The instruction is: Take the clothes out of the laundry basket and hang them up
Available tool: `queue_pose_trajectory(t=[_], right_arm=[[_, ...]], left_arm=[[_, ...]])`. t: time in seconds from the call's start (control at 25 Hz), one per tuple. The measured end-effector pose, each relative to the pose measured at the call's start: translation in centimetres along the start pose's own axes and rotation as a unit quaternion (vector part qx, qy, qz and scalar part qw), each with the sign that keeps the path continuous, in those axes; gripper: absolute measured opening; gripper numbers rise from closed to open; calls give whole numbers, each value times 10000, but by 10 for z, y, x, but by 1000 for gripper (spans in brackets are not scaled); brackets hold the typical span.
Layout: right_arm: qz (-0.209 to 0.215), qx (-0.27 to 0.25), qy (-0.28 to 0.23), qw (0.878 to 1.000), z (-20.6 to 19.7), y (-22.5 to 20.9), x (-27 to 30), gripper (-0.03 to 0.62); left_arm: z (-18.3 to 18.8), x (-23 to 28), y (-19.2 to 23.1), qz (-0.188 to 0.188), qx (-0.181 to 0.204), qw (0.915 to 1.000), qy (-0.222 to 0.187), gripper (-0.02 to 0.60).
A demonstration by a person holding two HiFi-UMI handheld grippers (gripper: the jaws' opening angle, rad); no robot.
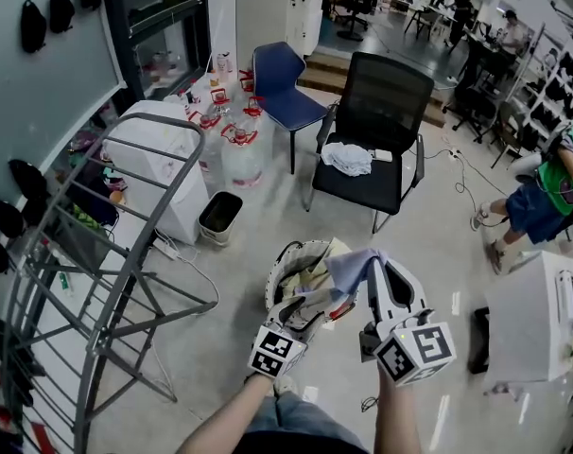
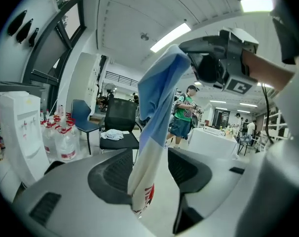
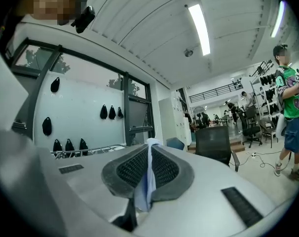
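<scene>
Garment (image 1: 348, 270) clamped by thin fold in right gripper (image 1: 376, 263); left gripper (image 2: 152, 169) with jaws apart, fabric apparently loose between. Fold may slip, dropping it into laundry basket (image 1: 278, 272).

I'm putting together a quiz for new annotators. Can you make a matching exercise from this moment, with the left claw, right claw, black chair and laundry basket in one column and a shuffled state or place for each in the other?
1. left claw
2. right claw
3. black chair
4. laundry basket

A. on the floor, below the claws
B. shut on the blue garment
C. open, garment hanging between its jaws
D. white cloth on its seat

Pairs: 1-C, 2-B, 3-D, 4-A
</scene>
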State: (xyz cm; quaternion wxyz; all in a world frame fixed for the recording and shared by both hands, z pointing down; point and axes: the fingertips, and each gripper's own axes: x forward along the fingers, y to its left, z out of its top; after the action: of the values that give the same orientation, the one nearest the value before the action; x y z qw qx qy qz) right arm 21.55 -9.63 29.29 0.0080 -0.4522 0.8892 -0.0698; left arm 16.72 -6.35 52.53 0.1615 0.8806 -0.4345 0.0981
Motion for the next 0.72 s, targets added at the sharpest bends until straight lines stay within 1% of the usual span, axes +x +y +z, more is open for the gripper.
queue_pose_trajectory(t=[0.2,0.36,0.48,0.56,0.64,0.72], right_arm=[[49,-10,-1,10000,2,8,-5,14],[67,7,7,10000,3,10,-10,14],[97,6,-26,9999,5,12,-13,14],[101,11,-43,9999,7,11,-15,14],[101,29,-55,9999,8,10,-17,14],[95,65,-69,9999,8,7,-17,14]], left_arm=[[-12,25,-10,-103,277,9994,153,240],[-23,39,-23,-173,433,9981,413,250],[-41,49,-20,-80,362,9971,668,261],[-49,55,-19,-33,258,9967,769,259],[-53,61,-17,-7,246,9962,840,258],[-55,65,-16,-15,287,9956,887,235]])
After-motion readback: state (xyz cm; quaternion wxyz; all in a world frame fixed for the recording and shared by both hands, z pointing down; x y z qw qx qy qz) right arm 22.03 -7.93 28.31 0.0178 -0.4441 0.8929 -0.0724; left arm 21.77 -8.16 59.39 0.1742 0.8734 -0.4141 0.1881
